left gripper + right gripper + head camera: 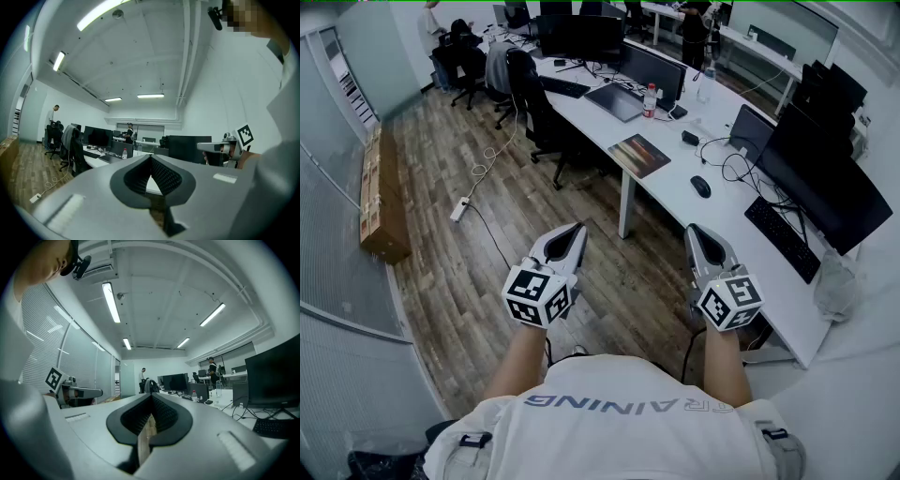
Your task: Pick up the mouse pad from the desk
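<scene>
The room is an open office with a plank floor (459, 272) and a long white bench (673, 211) that runs from the upper middle of the frame down to the right edge.

The left gripper's (577, 229) jaws are clenched: the ribbed pads meet at the tip with nothing between them. The right gripper's (697, 231) jaws are likewise pressed together and empty, and only a thin slit lower down shows the floor. Both grippers point level, side by side in the lower centre of the head view. The left is over the floor and the right is close to the bench's near edge.

The mouse pad (639, 155) lies flat on the bench just above the centre of the frame, well apart from both grippers. It is a thin rectangle printed in dark bands with a warm orange glow across the middle. One long side seems to follow the bench edge, though at this distance I cannot tell whether it overhangs. A black mouse (700, 186) sits to its lower right, apart from it.

This looks like the approach. The jaws should be opened before they arrive. A flat sheet offers little to pinch from above, so it is probably best to come in level at the near edge, slide the pad slightly over the lip and close on that border, keeping clear of the mouse.
</scene>
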Demonstrator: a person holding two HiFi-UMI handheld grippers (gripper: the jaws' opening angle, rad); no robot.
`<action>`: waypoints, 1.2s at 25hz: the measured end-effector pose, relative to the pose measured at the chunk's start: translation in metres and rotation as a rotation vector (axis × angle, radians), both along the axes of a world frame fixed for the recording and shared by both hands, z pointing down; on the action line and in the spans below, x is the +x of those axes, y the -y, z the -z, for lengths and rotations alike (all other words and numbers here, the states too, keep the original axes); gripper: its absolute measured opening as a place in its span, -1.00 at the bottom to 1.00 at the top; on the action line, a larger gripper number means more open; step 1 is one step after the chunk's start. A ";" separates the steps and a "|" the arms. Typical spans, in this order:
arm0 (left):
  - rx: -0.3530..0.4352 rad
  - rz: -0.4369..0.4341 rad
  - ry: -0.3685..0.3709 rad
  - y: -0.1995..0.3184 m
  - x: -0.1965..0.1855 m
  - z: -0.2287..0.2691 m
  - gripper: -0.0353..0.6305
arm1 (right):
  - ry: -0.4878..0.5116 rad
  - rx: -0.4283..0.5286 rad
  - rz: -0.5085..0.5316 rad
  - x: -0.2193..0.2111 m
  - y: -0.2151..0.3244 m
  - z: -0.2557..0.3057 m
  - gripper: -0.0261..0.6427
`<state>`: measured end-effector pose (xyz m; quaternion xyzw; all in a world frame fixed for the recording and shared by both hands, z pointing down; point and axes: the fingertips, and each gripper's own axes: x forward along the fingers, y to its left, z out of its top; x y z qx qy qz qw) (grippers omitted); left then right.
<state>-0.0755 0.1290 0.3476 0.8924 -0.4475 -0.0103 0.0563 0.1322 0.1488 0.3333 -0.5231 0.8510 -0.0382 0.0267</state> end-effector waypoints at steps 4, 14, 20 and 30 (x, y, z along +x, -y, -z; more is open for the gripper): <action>-0.007 -0.007 0.005 -0.004 -0.001 -0.001 -0.89 | 0.004 -0.004 -0.003 -0.002 -0.004 -0.001 -0.89; -0.019 -0.003 0.002 -0.009 -0.007 -0.004 -0.89 | 0.005 -0.013 0.010 -0.010 -0.005 -0.004 -0.89; -0.027 0.005 -0.001 -0.008 -0.015 -0.008 -0.89 | 0.022 -0.006 0.002 -0.016 -0.001 -0.005 -0.89; -0.034 0.013 -0.008 0.005 -0.038 -0.009 -0.89 | 0.040 -0.012 -0.010 -0.033 0.020 -0.007 -0.89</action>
